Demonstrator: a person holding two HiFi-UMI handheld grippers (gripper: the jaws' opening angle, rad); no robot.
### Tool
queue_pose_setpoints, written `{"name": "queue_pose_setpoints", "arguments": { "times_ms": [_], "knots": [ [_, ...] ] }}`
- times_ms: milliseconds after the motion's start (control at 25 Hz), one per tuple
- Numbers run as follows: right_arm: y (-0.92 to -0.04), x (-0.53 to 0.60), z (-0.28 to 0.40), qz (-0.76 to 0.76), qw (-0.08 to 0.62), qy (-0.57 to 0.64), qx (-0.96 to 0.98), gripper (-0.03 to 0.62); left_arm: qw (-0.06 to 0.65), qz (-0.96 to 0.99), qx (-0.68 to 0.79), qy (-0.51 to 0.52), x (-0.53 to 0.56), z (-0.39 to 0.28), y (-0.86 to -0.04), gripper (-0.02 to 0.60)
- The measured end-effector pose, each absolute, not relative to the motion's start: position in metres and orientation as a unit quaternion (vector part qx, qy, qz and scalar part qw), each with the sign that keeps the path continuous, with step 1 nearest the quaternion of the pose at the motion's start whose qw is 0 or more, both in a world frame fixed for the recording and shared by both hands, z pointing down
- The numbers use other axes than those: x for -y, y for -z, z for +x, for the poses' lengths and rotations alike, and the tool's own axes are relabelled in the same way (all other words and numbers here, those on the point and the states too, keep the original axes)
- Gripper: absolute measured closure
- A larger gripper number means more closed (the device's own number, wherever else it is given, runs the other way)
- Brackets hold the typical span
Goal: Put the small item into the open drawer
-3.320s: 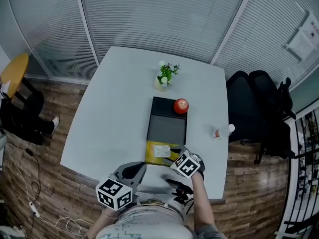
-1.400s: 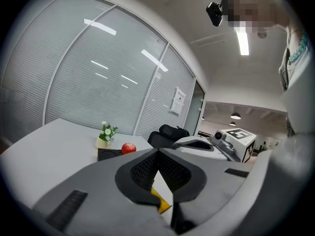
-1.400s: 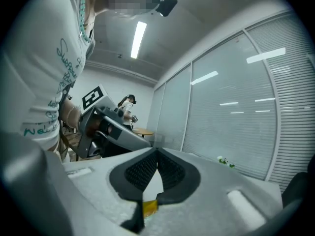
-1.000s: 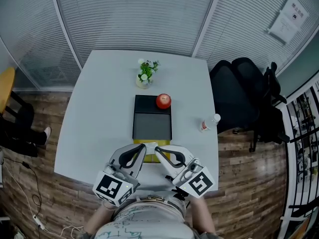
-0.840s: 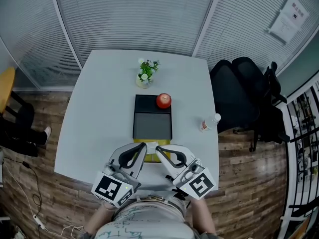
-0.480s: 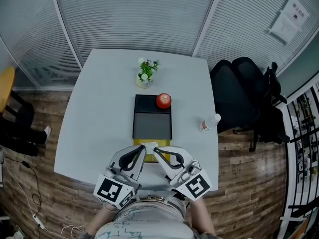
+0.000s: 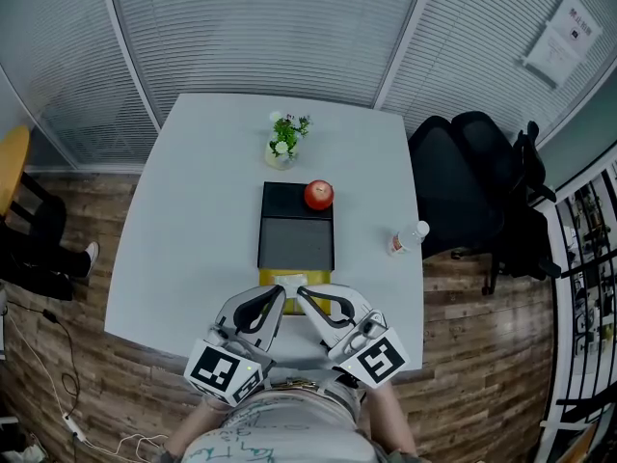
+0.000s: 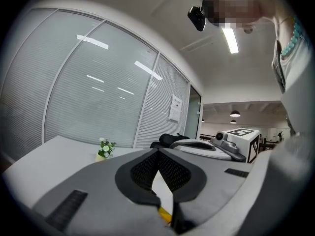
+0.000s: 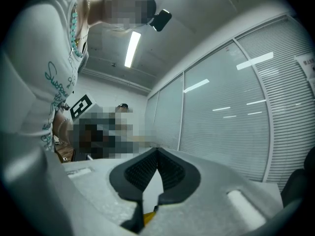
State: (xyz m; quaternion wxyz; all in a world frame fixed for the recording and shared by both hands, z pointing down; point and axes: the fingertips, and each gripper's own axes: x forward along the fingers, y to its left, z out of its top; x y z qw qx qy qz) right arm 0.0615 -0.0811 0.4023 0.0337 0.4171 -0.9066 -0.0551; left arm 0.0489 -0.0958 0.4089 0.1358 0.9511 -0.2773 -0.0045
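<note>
A black drawer unit lies in the middle of the white table. Its yellow drawer is pulled out toward me, and a small white item lies inside it. My left gripper and right gripper sit side by side at the drawer's near edge, tips almost touching each other. Both are shut with nothing held. In the left gripper view the left gripper shows a yellow sliver under its closed tips. The right gripper looks the same in the right gripper view.
A red apple rests on the far end of the drawer unit. A small potted plant stands behind it. A water bottle lies near the table's right edge, with black chairs beyond it.
Three seconds ago the right gripper hovered over the drawer and the left hung back. Over the last second both grippers have stayed together at the drawer front, barely shifting.
</note>
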Motion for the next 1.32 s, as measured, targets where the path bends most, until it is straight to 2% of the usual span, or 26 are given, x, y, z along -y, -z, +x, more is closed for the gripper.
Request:
{"name": "queue_pose_setpoints", "arguments": {
  "times_ms": [1320],
  "knots": [
    [-0.415, 0.083, 0.067, 0.419, 0.055, 0.045, 0.905, 0.592, 0.158, 0.948, 0.275, -0.015, 0.096, 0.051, -0.422, 0.584]
  ]
}}
